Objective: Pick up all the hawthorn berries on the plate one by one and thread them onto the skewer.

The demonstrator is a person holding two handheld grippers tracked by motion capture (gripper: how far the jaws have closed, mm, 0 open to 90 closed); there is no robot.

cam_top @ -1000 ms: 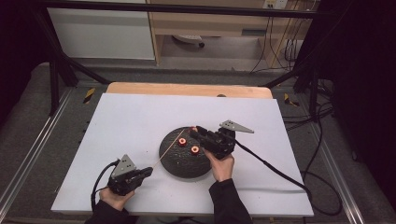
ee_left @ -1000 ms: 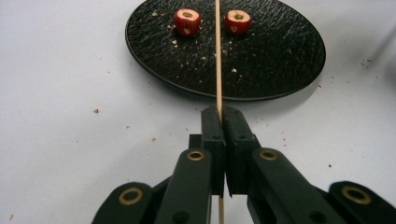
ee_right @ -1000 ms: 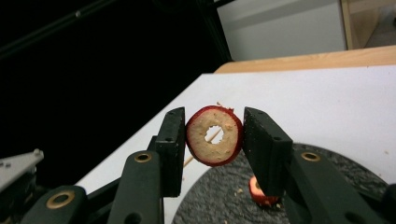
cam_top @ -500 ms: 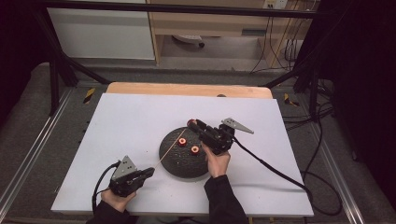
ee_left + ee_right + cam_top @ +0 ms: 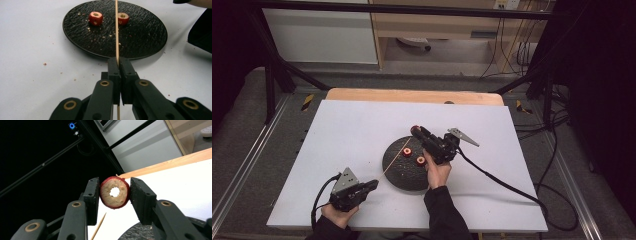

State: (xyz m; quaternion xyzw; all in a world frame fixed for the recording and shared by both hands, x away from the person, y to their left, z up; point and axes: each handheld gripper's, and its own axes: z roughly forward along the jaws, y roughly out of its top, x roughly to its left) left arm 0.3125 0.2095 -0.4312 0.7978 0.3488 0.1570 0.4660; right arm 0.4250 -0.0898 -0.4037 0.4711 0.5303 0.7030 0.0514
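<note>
A black round plate (image 5: 404,177) lies mid-table with two red cored fruit slices (image 5: 407,152) (image 5: 421,160) on it. My right gripper (image 5: 416,131) hovers over the plate's far edge, shut on a third red slice (image 5: 114,192) with a hole through its pale flesh. My left gripper (image 5: 374,184) rests near the table's front left, shut on a thin wooden skewer (image 5: 396,157). The skewer (image 5: 116,37) runs out over the plate (image 5: 140,37), between the two slices (image 5: 95,18) (image 5: 123,18). In the right gripper view the skewer's tip (image 5: 98,226) shows below the held slice.
The white tabletop (image 5: 352,130) has crumbs scattered near the plate. A wooden strip (image 5: 412,96) borders the far edge. The right gripper's cable (image 5: 502,182) trails off to the right. Dark frame bars (image 5: 272,75) stand at the back left.
My right gripper has shifted a little toward the far left, carrying the red slice. The left gripper and skewer have stayed put.
</note>
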